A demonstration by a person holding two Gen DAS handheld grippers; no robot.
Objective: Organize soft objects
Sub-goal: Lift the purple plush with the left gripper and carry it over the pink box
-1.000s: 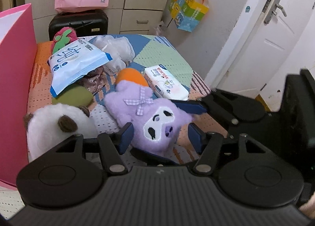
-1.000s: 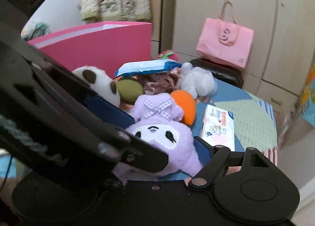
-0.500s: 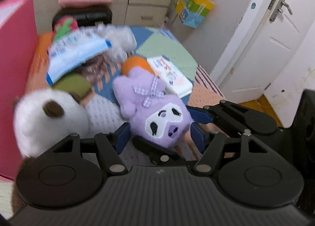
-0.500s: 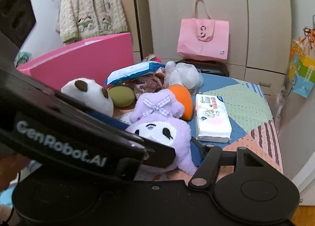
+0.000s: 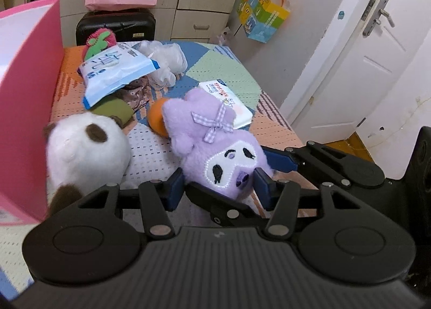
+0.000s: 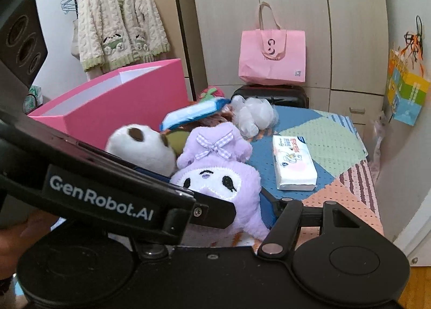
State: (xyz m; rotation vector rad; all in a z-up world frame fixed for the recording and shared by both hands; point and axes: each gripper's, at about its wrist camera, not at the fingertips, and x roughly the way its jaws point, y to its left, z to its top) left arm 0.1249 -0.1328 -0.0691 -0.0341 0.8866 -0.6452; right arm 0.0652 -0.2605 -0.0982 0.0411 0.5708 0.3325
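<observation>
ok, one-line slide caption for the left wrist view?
Both grippers close on the purple plush on the patchwork table, beside the panda plush and pink box.

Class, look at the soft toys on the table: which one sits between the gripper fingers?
The purple plush toy with the checked bow: both grippers flank it. The white plush toy with brown ears lies beside it, outside the fingers.

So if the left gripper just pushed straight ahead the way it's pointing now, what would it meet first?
The purple plush. Its face already sits between the left gripper's blue pads, so going forward would press further into its body. Beyond it lie the orange soft toy and the tissue pack, though depth is hard to judge.
</observation>
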